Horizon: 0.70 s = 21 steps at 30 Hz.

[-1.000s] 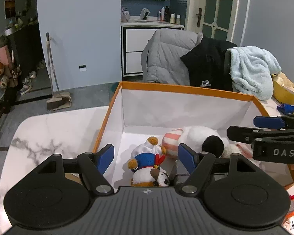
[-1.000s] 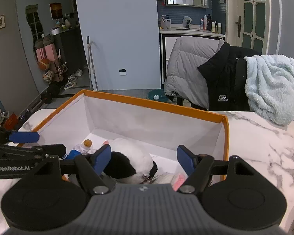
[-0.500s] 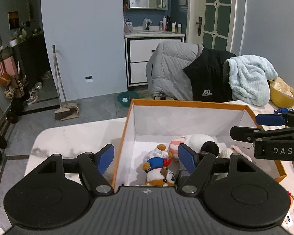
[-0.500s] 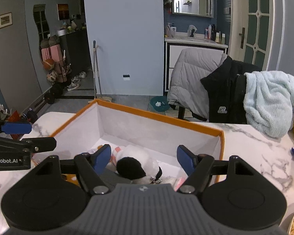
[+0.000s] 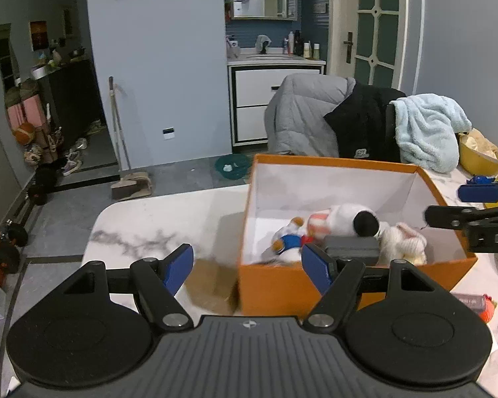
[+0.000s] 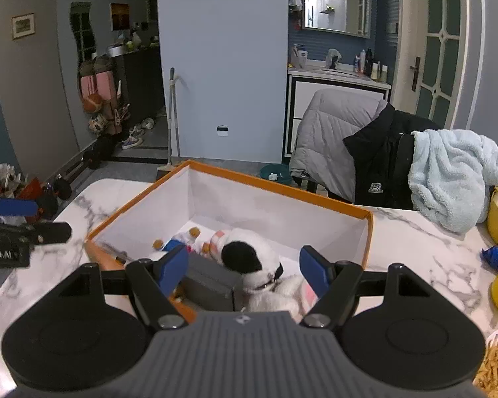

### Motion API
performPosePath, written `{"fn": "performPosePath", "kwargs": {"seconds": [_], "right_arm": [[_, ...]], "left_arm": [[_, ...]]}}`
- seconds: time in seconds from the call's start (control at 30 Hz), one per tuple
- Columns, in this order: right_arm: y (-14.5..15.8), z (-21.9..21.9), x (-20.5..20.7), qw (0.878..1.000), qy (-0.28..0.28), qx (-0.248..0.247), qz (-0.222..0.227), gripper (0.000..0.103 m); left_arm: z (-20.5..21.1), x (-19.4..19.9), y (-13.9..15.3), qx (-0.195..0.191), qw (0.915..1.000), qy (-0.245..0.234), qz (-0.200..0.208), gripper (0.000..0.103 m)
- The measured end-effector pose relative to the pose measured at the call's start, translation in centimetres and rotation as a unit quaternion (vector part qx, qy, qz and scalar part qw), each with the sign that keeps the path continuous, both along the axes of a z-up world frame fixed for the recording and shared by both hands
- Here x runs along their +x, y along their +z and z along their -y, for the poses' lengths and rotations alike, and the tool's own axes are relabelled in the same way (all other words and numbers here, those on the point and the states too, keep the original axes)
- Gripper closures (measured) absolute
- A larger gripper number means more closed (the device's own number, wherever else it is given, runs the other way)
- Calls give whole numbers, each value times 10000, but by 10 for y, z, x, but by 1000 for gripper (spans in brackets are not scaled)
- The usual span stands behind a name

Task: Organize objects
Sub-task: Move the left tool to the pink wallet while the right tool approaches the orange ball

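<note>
Both the left gripper and right gripper stand open and empty. Clear the box rim before seeking loose items.

You're working in dim, cool indoor light, brightest at the lit wall mirror in the back room. Fisheye bending curves the walls, corners go black, and the orange cardboard box smears with motion blur.

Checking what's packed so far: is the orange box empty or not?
Not empty. The box is open-topped and holds plush toys and a grey block.
</note>
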State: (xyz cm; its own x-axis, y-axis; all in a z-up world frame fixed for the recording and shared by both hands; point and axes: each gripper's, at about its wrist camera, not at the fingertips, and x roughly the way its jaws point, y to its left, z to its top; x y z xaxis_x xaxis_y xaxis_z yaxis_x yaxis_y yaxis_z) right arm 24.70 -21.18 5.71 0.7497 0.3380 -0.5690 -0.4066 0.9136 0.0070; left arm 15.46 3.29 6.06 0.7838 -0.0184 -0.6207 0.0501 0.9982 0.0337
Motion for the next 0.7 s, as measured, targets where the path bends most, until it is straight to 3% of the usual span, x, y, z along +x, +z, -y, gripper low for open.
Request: {"fn": "performPosePath", "kwargs": {"seconds": [0.37,0.7], "right_arm": [[2,28,-42,9994,224,-270,-22,27],[-16,45,-65,9893,973,-1029,-354,22]], "left_arm": [[-42,-34,-24,-191,9990,351,-216,18],[-21,-38,-67,-318,9980,155,-530,18]]}}
